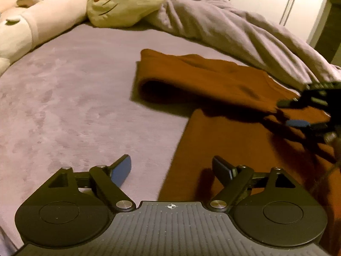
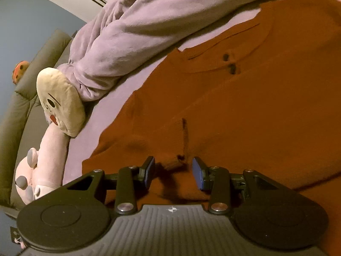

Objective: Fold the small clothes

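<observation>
While I look along the left hand-held gripper [image 1: 171,171], its jaws stand wide apart and released, with nothing between them, over the bed [image 1: 64,106] where the side edge of the orange shirt [image 1: 223,145] runs. That shirt lies spread on the bed, one sleeve [image 1: 191,76] folded across towards the pillow [image 1: 127,0] and the pink plush toy [image 1: 38,21]. My right hand-held gripper [image 2: 173,171] hangs low over the shirt's cloth, jaws partly apart, a small bump of fabric between them; I cannot tell whether the pads press it. A rumpled lilac blanket [image 2: 138,27] lies along the shirt's far side.

dim warm light | soft shadows | motion blur | fisheye-bent edges
</observation>
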